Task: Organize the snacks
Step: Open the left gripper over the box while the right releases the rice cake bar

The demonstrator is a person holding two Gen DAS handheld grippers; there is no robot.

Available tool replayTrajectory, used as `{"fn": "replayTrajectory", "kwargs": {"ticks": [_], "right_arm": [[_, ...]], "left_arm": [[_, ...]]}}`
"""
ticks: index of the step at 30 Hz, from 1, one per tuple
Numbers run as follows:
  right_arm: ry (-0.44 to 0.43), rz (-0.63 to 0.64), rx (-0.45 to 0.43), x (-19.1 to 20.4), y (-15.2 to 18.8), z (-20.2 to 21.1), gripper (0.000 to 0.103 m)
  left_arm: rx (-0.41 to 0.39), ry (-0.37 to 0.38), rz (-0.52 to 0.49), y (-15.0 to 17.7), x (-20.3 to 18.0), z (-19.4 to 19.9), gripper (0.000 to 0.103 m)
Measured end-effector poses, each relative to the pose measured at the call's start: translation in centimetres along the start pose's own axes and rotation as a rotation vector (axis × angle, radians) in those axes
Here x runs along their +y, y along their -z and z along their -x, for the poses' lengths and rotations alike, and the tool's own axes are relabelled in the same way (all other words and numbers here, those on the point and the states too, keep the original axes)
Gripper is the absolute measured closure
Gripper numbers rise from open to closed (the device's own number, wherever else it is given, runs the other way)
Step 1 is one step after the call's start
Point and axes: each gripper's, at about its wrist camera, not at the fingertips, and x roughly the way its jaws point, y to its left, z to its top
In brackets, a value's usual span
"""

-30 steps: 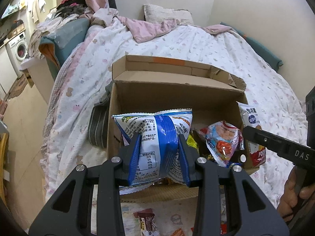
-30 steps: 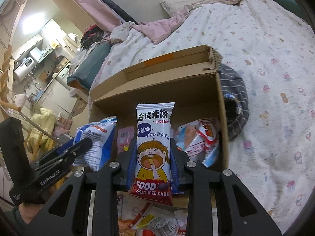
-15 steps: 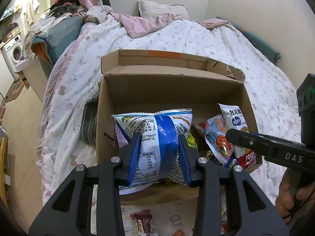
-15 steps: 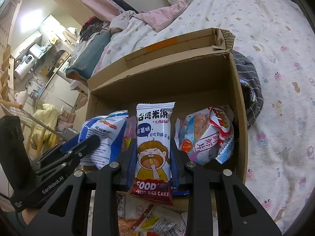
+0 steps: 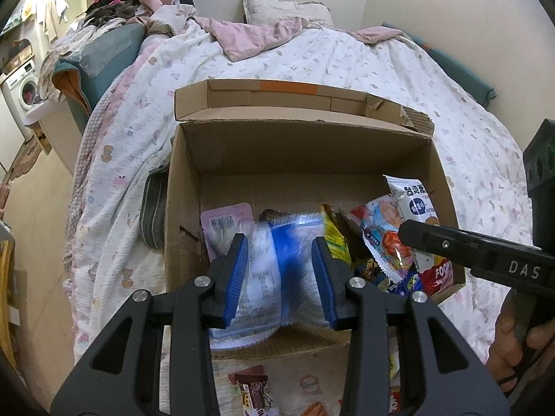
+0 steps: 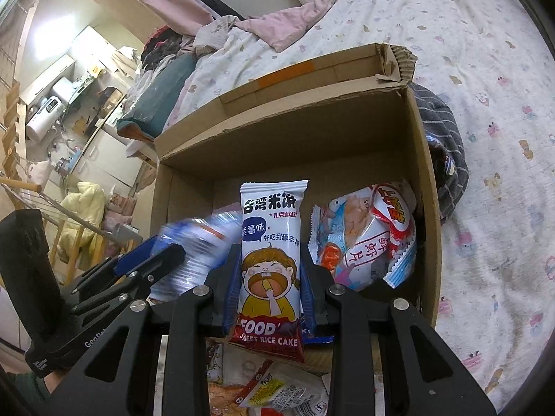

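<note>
— Cardboard fills the left wrist view: an open brown cardboard box [image 5: 305,152] sits on a white patterned bedspread [image 5: 347,55], flaps up. What is the left gripper [image 5: 279,274] doing?

— Its blue pads are clamped on a white-and-blue crinkly snack bag [image 5: 277,270], blurred, hanging over the box's near edge, above the left part of the box floor. A pale pink flat packet [image 5: 225,222] lies in the box behind it.

— And to the right in that view?

— The right gripper's black finger [image 5: 468,246] reaches in from the side, a hand [image 5: 513,339] on its handle. Past it stands a tall white rice cake packet with a cartoon child [image 5: 416,201], beside a pink-and-white shrimp chip bag [image 5: 385,232] in the box's right half. A brown chocolate bar wrapper [image 5: 253,391] lies on the bedspread outside the box.

— Now the right wrist view.

— The right gripper [image 6: 270,287] is clamped on the rice cake packet [image 6: 270,242], held upright over the box's [image 6: 312,138] near wall. The shrimp chip bag [image 6: 367,239] leans against the right wall inside. The left gripper [image 6: 152,260] comes in from the left with the blurred snack bag [image 6: 204,239] between its jaws, just beside the rice cake packet. A dark grey striped cloth [image 6: 447,159] lies on the bedspread [image 6: 485,69] against the box's right side.
</note>
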Motion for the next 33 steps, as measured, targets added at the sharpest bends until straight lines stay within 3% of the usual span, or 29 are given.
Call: {"fn": "replayTrajectory", "kwargs": {"ticks": [1, 4, 8, 10, 12, 13, 14, 22, 24, 26, 33], "right_arm": [[-0.001, 0.000, -0.001, 0.0, 0.0, 0.0, 0.071], [-0.005, -0.001, -0.001, 0.1, 0.1, 0.0, 0.071], [-0.008, -0.003, -0.001, 0.0, 0.1, 0.0, 0.069], [-0.017, -0.016, -0.009, -0.1, 0.1, 0.1, 0.068], [-0.010, -0.025, -0.023, -0.2, 0.0, 0.4, 0.048], [-0.002, -0.031, -0.045, -0.2, 0.0, 0.7, 0.023], [-0.004, -0.033, -0.072, -0.2, 0.0, 1.1, 0.014], [-0.013, -0.038, -0.074, -0.5, -0.1, 1.3, 0.014], [-0.015, -0.033, -0.072, -0.4, -0.2, 1.3, 0.014], [-0.012, -0.027, -0.075, -0.4, -0.3, 1.3, 0.014], [0.012, -0.015, -0.069, -0.4, -0.3, 1.2, 0.008]], "left_arm": [[-0.003, -0.004, 0.001, 0.0, 0.0, 0.1, 0.068], [-0.011, -0.017, 0.006, 0.0, 0.0, 0.3, 0.045], [-0.011, -0.016, -0.001, 0.0, 0.0, 0.4, 0.027], [-0.012, -0.018, -0.002, 0.0, -0.1, 0.4, 0.027], [-0.012, -0.027, -0.008, 0.0, -0.1, 0.4, 0.027], [-0.012, -0.028, -0.009, 0.0, -0.1, 0.4, 0.027], [-0.012, -0.028, -0.006, 0.0, 0.0, 0.5, 0.027], [-0.019, -0.009, 0.013, -0.1, 0.4, 0.6, 0.026], [-0.039, -0.027, 0.022, -0.1, 0.7, 0.9, 0.020], [-0.061, -0.043, 0.048, -0.2, 1.1, 1.4, 0.006], [-0.044, -0.016, 0.110, -0.4, 2.3, 1.2, 0.005]]}}
